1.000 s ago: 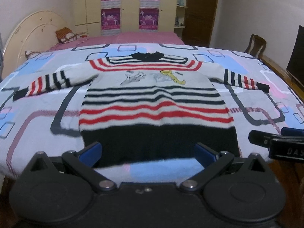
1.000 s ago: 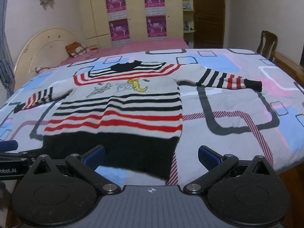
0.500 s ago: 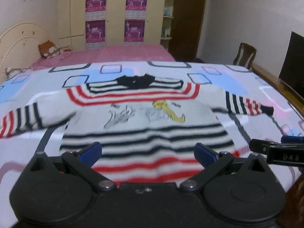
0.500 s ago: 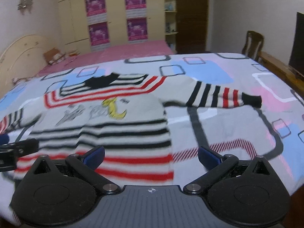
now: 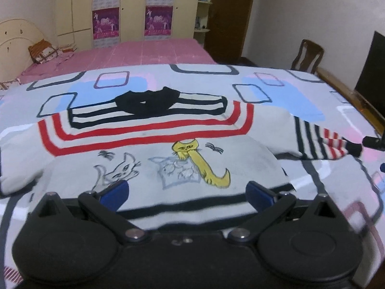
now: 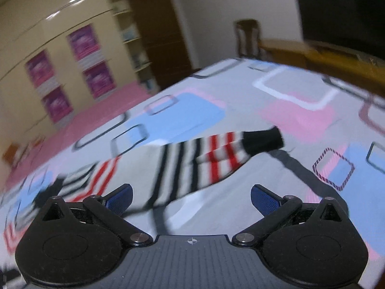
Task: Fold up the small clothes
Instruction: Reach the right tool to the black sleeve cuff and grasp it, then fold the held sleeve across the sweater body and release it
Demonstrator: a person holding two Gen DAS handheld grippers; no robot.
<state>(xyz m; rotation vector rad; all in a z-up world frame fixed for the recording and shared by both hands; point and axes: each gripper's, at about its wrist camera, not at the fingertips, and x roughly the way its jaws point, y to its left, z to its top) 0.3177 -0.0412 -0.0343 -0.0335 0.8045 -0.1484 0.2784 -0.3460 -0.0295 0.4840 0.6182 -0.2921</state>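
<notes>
A small striped sweater (image 5: 154, 149) with cat drawings lies flat, face up, on the patterned bedspread (image 5: 276, 96), its black collar at the far side. My left gripper (image 5: 186, 193) is open and empty, hovering over the sweater's chest. The sweater's right sleeve (image 6: 204, 161), with its black cuff (image 6: 263, 139), stretches out to the right. My right gripper (image 6: 191, 197) is open and empty, just short of that sleeve; its tip shows at the right edge of the left wrist view (image 5: 374, 142). The left sleeve is cut off at the left edge.
A pink sheet (image 5: 134, 55) covers the far part of the bed, with a pillow (image 5: 43, 50) by the headboard. A wooden bed rail (image 6: 324, 60) and a chair (image 5: 308, 56) stand to the right. Cupboards with posters (image 5: 105, 21) line the back wall.
Both grippers moved forward over the bed from the sweater's hem. The left one now hovers over the chest. The right one swung right toward the right sleeve.
</notes>
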